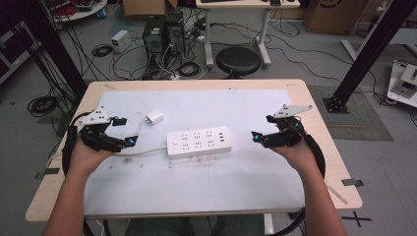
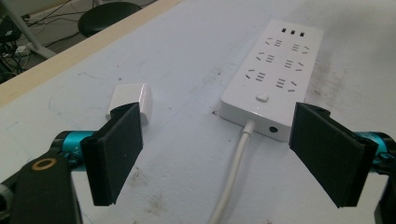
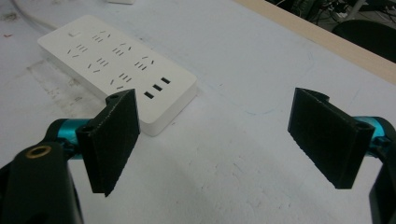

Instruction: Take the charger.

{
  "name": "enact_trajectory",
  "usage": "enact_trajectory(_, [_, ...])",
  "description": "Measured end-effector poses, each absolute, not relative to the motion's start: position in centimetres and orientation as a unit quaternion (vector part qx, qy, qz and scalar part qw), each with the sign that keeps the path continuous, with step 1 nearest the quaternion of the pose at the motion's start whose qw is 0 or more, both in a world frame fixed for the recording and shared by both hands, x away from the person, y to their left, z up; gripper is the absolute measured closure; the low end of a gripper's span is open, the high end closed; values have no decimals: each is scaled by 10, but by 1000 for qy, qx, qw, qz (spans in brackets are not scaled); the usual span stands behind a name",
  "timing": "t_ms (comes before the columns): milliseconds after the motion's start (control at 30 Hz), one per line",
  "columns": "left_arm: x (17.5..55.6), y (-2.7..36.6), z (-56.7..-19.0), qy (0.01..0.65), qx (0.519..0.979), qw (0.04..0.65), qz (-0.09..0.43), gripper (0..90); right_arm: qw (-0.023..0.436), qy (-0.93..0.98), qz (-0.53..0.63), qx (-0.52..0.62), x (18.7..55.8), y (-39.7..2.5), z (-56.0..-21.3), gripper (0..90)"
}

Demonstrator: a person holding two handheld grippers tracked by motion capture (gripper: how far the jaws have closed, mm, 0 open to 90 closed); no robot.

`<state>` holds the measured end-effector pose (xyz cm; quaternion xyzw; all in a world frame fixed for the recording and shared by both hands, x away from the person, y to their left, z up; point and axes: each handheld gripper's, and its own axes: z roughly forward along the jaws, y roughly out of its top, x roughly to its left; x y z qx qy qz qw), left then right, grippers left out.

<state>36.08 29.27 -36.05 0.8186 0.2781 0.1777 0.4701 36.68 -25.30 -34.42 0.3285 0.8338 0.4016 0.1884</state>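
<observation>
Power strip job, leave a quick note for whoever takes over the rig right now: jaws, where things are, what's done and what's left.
Left gripper: jaws open, holding nothing, at the cable end of the power strip.
Right gripper: jaws open, holding nothing, just off the strip's USB end.
Power strip lies flat mid-table on the white mat, its cable running toward the left gripper.
White charger sits loose on the mat beyond the left gripper, apart from the strip.
Done: nothing plugged in or grasped.
Left: probably pick up the charger and plug it into the strip.
</observation>
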Motion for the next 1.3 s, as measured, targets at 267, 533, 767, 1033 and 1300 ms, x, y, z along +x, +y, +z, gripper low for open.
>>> enact_trajectory(267, [390, 276, -358, 295, 829, 444, 168, 175, 189, 839, 391, 328, 373, -248, -346, 170])
enact_trajectory(533, [433, 258, -357, 309, 835, 424, 167, 175, 191, 841, 386, 327, 373, -241, -348, 170])
enact_trajectory(767, [438, 253, -355, 305, 826, 442, 169, 175, 190, 842, 386, 327, 372, -241, -348, 170])
enact_trajectory(1033, [463, 253, -369, 327, 833, 418, 158, 175, 189, 841, 380, 337, 377, -240, -349, 170])
enact_trajectory(1300, [497, 250, -395, 358, 837, 389, 144, 175, 189, 842, 381, 331, 375, -234, -347, 170])
